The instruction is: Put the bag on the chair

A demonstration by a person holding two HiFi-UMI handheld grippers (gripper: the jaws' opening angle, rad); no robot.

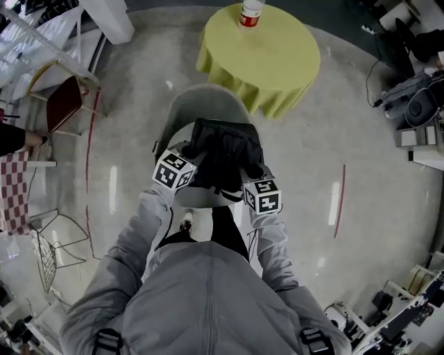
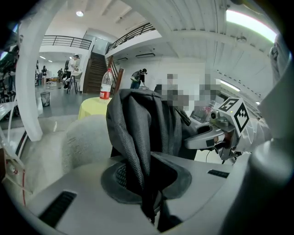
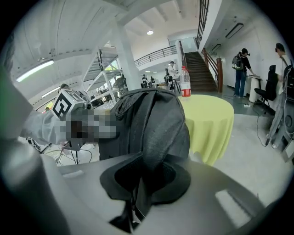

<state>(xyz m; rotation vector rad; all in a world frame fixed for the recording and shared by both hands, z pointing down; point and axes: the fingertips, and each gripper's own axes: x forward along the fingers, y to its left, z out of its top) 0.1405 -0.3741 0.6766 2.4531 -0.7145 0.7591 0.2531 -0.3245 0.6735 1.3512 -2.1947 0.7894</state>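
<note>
A black fabric bag (image 1: 225, 156) hangs between both grippers, right over the seat of a pale grey chair (image 1: 208, 104); whether it rests on the seat I cannot tell. My left gripper (image 1: 182, 166) is shut on a fold of the bag (image 2: 138, 133), the cloth pinched between its jaws (image 2: 148, 204). At the bag's other side, my right gripper (image 1: 255, 187) is likewise shut on the bag (image 3: 154, 121), with fabric squeezed in its jaws (image 3: 135, 206). The chair's backrest (image 2: 85, 137) stands just behind the bag. Each gripper shows in the other's view.
A round table with a yellow cloth (image 1: 260, 52) stands just beyond the chair, a bottle (image 1: 251, 12) on it. A red chair (image 1: 62, 104) and a wire rack (image 1: 52, 249) are at the left, equipment and cables (image 1: 416, 104) at the right. People stand by the stairs (image 3: 241, 69).
</note>
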